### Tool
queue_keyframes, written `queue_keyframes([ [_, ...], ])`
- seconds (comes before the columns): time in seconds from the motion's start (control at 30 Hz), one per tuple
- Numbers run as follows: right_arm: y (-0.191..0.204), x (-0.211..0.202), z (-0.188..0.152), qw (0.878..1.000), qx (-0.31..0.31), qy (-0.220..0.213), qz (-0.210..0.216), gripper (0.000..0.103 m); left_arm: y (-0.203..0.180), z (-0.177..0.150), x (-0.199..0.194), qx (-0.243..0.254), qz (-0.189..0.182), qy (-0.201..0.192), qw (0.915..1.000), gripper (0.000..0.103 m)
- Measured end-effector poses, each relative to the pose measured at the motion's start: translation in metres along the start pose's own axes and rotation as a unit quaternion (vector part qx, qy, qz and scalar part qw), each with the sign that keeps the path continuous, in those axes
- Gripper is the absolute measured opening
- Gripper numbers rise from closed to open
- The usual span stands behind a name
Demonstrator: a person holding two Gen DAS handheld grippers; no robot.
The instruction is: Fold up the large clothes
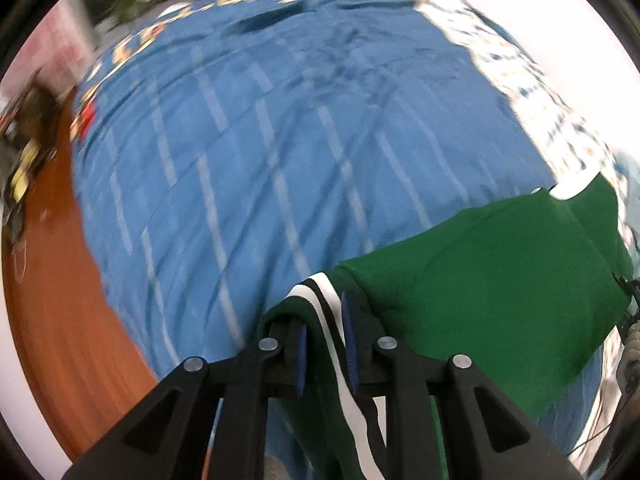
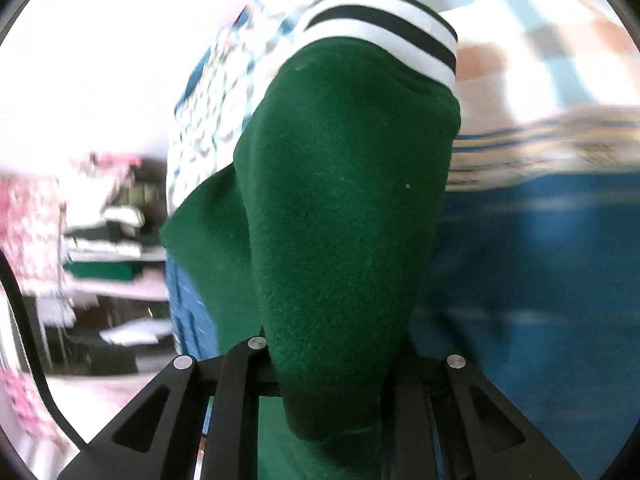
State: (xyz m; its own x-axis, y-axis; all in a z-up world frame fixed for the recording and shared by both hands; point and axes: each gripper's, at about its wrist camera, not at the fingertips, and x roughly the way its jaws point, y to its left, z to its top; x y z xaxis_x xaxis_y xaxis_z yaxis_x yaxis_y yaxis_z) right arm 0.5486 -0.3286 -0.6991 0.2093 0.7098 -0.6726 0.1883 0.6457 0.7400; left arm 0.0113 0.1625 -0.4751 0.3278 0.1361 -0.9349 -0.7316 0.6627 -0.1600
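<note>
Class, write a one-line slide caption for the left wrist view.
Left gripper pinches the striped cuff of a green sweater above a blue quilt.

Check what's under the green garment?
Blue striped bedcover lies under the green garment. The cover beneath the cloth itself is hidden.

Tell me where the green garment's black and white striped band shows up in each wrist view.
Left wrist: striped band at bottom centre, pinched in the left gripper.
Right wrist: striped band at top centre, far end of the green garment.
Shared landmark: the blue quilt beneath.
</note>
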Motion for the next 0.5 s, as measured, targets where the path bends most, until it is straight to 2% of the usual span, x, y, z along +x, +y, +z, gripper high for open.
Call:
queue_keyframes([
  [0.03, -0.007, -0.012, -0.003, 1.0, 0.012, -0.009, -0.005, 0.019, -0.001, 0.008, 0.0, 0.003, -0.025, -0.001, 0.9997, 0.018],
  [0.13, -0.034, -0.048, -0.021, 0.998, 0.057, -0.031, -0.023, 0.019, 0.007, 0.032, 0.003, -0.031, -0.105, -0.009, 0.994, 0.019],
  [0.2, -0.065, -0.074, -0.037, 0.994, 0.098, -0.039, -0.034, 0.019, 0.011, 0.047, 0.012, -0.044, -0.115, -0.008, 0.9924, 0.02],
  [0.27, -0.08, -0.089, -0.051, 0.992, 0.111, -0.043, -0.051, 0.019, 0.017, 0.061, 0.016, -0.039, -0.085, -0.026, 0.9953, 0.065],
  [0.3, -0.085, -0.095, -0.057, 0.991, 0.113, -0.046, -0.059, 0.018, 0.018, 0.068, 0.017, -0.036, -0.08, -0.033, 0.9956, 0.103],
  [0.4, -0.104, -0.111, -0.075, 0.987, 0.142, -0.057, -0.058, 0.019, 0.026, 0.082, 0.013, -0.043, -0.076, -0.058, 0.9945, 0.103],
  [0.47, -0.109, -0.111, -0.084, 0.986, 0.149, -0.046, -0.066, 0.022, 0.025, 0.081, 0.005, -0.037, -0.067, -0.06, 0.9953, 0.103],
  [0.5, -0.108, -0.108, -0.087, 0.986, 0.147, -0.039, -0.073, 0.028, 0.024, 0.075, 0.001, -0.035, -0.064, -0.058, 0.9956, 0.103],
])
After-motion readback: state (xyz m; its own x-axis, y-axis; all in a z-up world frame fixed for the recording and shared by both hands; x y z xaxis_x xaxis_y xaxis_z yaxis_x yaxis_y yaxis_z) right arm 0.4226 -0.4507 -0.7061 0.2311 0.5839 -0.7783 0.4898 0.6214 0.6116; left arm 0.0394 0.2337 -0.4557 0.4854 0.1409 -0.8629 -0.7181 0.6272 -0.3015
